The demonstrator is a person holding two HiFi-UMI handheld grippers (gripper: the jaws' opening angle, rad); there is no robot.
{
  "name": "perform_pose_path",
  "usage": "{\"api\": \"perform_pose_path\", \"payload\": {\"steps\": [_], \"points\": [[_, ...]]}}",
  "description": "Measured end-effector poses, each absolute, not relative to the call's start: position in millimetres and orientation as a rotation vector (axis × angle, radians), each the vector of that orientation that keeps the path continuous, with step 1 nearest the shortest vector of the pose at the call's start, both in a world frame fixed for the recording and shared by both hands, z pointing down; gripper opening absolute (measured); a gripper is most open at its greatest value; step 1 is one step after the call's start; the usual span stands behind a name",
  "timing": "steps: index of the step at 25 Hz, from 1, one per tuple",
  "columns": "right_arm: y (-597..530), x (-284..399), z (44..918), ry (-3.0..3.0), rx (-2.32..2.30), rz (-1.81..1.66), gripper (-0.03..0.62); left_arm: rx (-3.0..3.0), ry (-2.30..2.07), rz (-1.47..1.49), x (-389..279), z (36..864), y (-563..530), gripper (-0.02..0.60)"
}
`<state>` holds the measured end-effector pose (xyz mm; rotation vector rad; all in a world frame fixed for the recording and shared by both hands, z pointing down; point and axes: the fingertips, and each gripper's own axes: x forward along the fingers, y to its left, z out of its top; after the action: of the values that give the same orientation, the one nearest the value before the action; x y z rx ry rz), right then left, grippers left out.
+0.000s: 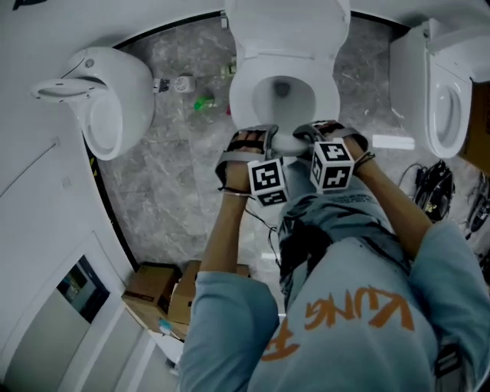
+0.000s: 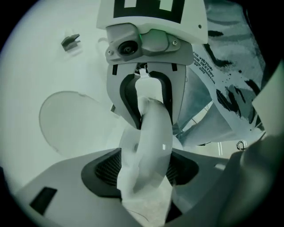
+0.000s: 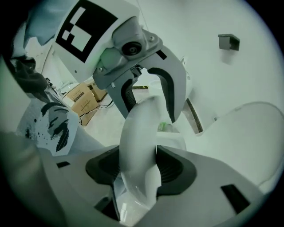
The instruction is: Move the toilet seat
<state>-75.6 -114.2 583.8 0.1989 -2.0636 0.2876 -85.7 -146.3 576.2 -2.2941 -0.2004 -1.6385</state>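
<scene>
A white toilet [image 1: 243,99] stands at the top middle of the head view, with its lid [image 1: 287,23] up and its bowl open. Both grippers meet at the front rim of the toilet seat [image 1: 289,142]. My left gripper [image 1: 272,141] grips the rim from the left and my right gripper [image 1: 308,139] from the right, side by side. In the left gripper view the curved seat edge [image 2: 151,142] fills the gap of the left gripper [image 2: 146,170], pads against it. The right gripper view shows the seat edge [image 3: 140,133] pinched by the right gripper [image 3: 138,170].
A white wall-hung fixture [image 1: 107,99] is at the left and a second toilet [image 1: 444,107] at the right. Cardboard boxes [image 1: 153,291] lie at the lower left. Small items, one green [image 1: 204,102], sit on the marble floor, and cables [image 1: 432,184] lie at the right.
</scene>
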Motion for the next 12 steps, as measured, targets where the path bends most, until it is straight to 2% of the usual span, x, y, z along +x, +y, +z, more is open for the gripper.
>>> {"api": "perform_pose_path", "payload": {"steps": [5,12], "points": [[-149,-55,552,-2.096,0.292,0.204,0.191,-2.264,-0.093,-1.622,-64,544,-185,0.266],[-190,-30,517,-2.123,0.478,0.082,0.131,-2.25,0.064,-1.643,-47,515,-222,0.19]]}}
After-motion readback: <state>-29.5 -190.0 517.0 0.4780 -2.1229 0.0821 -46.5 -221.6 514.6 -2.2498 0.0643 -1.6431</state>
